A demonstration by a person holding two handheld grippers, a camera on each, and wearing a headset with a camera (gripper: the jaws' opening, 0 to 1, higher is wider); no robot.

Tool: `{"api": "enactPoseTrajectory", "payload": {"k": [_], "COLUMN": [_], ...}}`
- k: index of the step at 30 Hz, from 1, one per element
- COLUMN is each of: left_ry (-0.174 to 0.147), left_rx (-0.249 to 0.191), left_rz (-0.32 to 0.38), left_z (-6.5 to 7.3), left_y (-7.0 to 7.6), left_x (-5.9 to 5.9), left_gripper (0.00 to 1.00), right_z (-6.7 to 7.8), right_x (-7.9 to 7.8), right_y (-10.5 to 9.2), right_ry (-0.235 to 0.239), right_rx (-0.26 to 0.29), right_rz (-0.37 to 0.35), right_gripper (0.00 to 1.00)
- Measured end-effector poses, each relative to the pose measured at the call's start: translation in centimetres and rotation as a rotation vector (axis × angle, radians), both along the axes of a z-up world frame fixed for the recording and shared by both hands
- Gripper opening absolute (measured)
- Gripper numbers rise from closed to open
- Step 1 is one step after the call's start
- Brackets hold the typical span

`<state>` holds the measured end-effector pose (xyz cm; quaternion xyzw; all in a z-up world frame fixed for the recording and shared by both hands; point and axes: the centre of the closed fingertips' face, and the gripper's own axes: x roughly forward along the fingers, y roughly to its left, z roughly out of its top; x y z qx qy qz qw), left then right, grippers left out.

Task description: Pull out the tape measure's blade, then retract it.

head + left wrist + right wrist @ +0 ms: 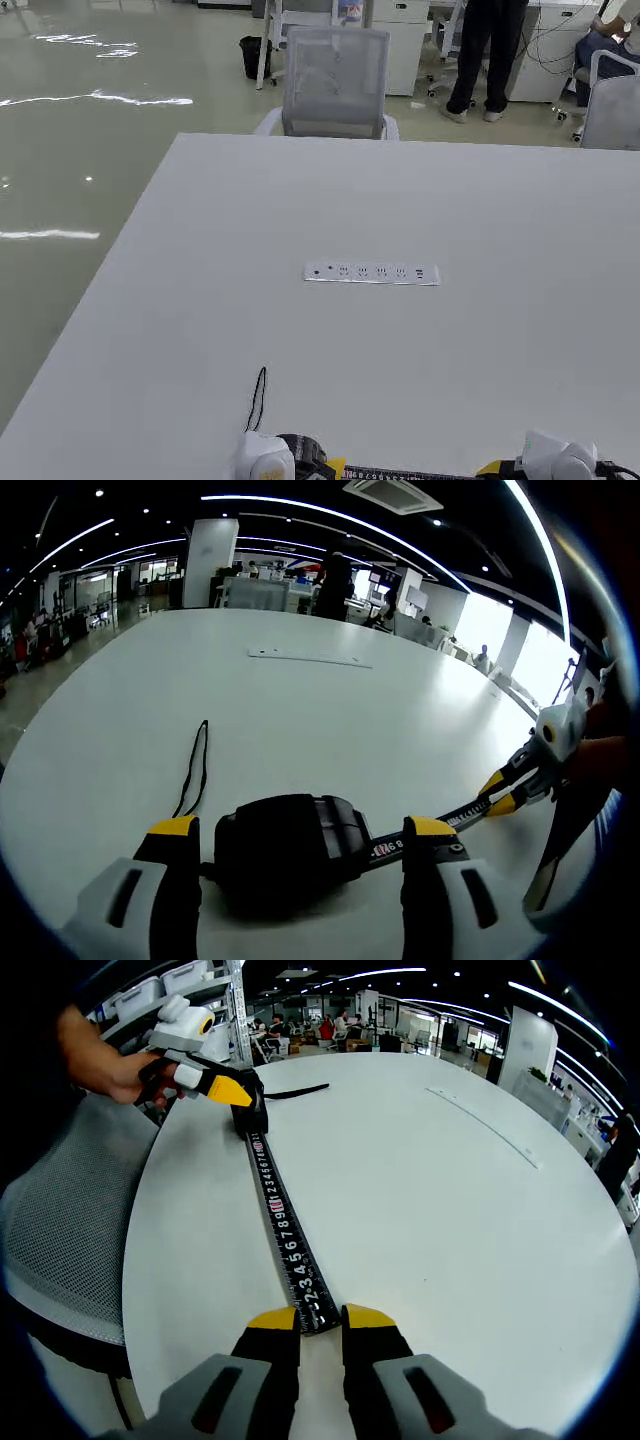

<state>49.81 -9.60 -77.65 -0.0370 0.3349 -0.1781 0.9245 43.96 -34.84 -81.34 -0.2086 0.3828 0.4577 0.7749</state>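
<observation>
At the near edge of the white table, the left gripper straddles the black tape measure, one jaw on each side; whether they actually pinch it I can't tell. Its looped strap trails across the tabletop. The blade lies flat, drawn out rightward to the right gripper, whose jaws are clamped on its tip.

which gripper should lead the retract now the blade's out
Right, probably. The right gripper pinches the tip of the blade, so it can guide it back toward the case, which the left gripper straddles.
</observation>
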Motion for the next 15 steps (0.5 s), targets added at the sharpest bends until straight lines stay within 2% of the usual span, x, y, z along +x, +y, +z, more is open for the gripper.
{"api": "enactPoseTrajectory", "payload": {"k": [5,9,15], "left_ry": [0.015,0.012,-0.012], "left_rx": [0.019,0.044,0.045], "left_rz": [0.025,0.034,0.053], "left_z": [-0.9,-1.3,-1.0], "left_y": [0.1,-0.1,-0.2], "left_x": [0.2,0.3,0.5], "left_gripper": [0.8,0.79,0.78], "right_z": [0.1,0.1,0.2], "right_x": [0.0,0.0,0.0], "right_y": [0.1,0.1,0.1], "right_ry": [0.003,0.004,0.003], "right_rx": [0.0,-0.002,-0.004], "right_rz": [-0.01,-0.011,-0.013], "right_gripper": [0.15,0.15,0.15]}}
